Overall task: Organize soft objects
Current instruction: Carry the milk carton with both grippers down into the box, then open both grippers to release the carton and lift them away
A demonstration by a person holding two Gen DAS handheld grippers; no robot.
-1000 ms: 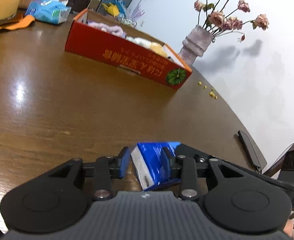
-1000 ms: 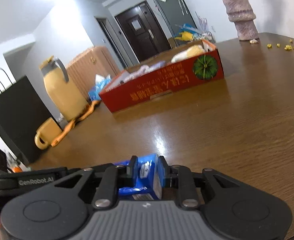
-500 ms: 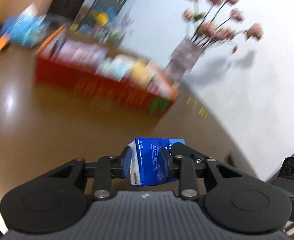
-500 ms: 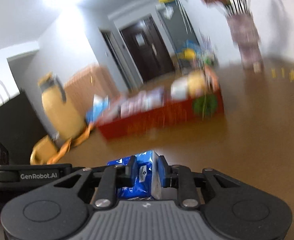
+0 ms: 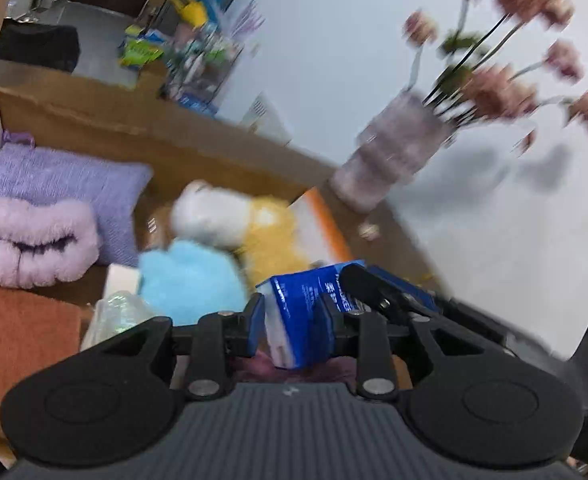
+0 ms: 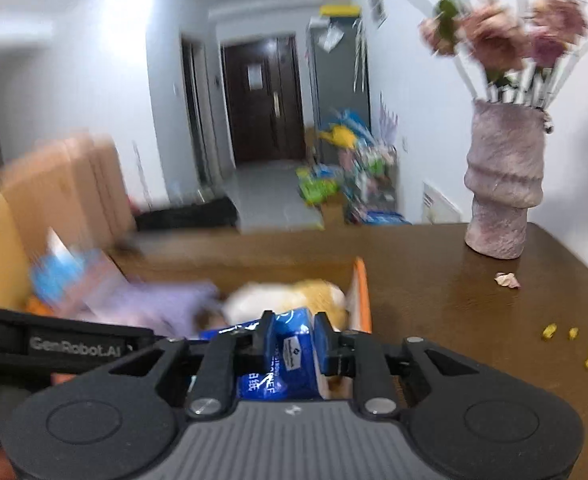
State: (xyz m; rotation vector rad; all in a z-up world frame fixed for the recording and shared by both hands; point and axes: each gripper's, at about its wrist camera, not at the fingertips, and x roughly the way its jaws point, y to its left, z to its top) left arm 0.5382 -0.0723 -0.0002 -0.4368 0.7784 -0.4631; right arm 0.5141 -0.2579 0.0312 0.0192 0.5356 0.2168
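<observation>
Two tools hang over an open box (image 5: 93, 120) on a brown tabletop (image 6: 474, 300), each clamped on the same blue tissue pack. In the left wrist view, the left tool (image 5: 291, 320) pinches one end of the tissue pack (image 5: 306, 312), its white end face showing between the blue pads, while the right tool's black finger crosses the pack's far side. In the right wrist view, the right tool (image 6: 294, 340) grips the pack (image 6: 289, 356) with white print facing the camera.

The pack is held in the air above the near right corner of the box, beside the orange-edged end wall (image 6: 360, 296). Counted in the box, though blurred by motion: one lilac cushion (image 5: 65, 188), one fluffy pink roll (image 5: 33, 240) lying on it, one light blue plush (image 5: 189, 280), one white plush (image 5: 209, 216), one yellow plush (image 5: 269, 236), one rust-coloured cloth (image 5: 21, 336) and one clear plastic packet (image 5: 113, 312).

One pinkish vase (image 6: 502, 184) of dried roses stands on the tabletop well to the right of the box. One fallen petal (image 6: 508, 280) lies near its base, and a scatter of small yellow bits (image 6: 574, 340), too blurred to count surely, lies further right.
</observation>
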